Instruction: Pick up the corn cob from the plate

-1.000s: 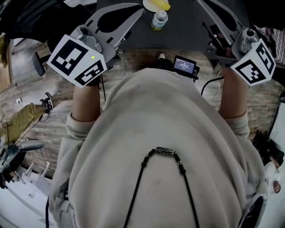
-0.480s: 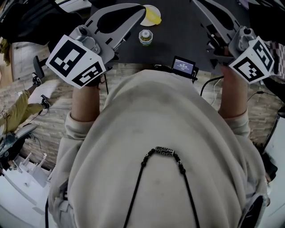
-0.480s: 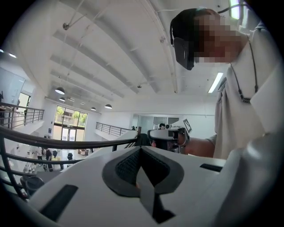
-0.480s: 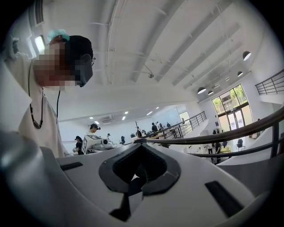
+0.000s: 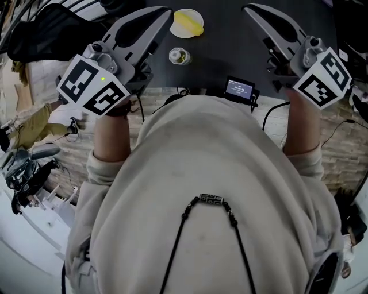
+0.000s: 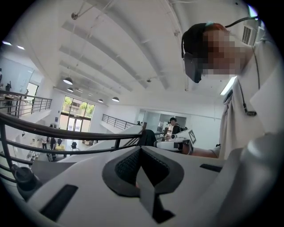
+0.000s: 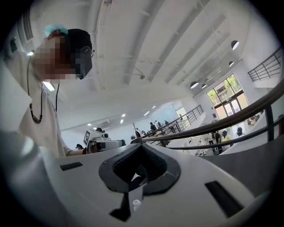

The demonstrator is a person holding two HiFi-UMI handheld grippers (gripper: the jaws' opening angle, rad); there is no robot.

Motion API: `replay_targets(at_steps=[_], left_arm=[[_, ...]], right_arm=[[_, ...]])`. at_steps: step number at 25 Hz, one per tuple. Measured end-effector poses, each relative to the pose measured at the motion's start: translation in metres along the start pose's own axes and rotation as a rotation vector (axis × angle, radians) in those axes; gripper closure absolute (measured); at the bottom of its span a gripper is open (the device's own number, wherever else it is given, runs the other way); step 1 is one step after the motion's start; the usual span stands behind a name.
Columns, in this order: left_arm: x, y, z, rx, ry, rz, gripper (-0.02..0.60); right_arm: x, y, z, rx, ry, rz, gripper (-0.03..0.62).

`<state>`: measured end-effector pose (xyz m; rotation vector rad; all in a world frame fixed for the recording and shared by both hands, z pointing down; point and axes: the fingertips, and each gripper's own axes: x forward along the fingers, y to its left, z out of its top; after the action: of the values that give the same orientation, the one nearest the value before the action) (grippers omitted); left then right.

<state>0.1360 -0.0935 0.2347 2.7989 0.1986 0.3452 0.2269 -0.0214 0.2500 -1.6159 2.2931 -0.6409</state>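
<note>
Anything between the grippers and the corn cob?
Nothing visible. The left gripper, shut, shows beside the plate with the corn cob; the small bottle stands nearer the person, off that line. Only bare table separates the right gripper.

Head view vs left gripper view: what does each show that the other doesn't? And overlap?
Head view only: dark table, plate holding the corn cob, small bottle, small screen device. Left gripper view only: ceiling lamps, railing, far windows. Shared: left tongs, right tongs, both empty, and the person's beige top.
</note>
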Motion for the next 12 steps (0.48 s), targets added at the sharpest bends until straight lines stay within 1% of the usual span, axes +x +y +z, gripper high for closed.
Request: replay_targets(at_steps=[3,5,9,12], left_arm=[[0.008,-0.012,0.013,-0.003,0.007,-0.026,0.575],[0.014,-0.02,0.009,0.006,0.016,-0.061,0.575],[0.016,-0.031,-0.021,0.084,0.017,-0.157,0.575],[0.014,-0.045,-0.018,0.141,0.002,-0.227,0.575]], right_arm=[[-0.015,0.002,0.012,0.0,-0.006,-0.03,0.577],[-0.025,0.004,0.012,-0.007,-0.024,-0.057,0.577],[-0.042,0.016,-0.014,-0.043,-0.122,-0.098,0.577],[-0.061,0.031,-0.018,-0.058,-0.18,-0.155,0.577]])
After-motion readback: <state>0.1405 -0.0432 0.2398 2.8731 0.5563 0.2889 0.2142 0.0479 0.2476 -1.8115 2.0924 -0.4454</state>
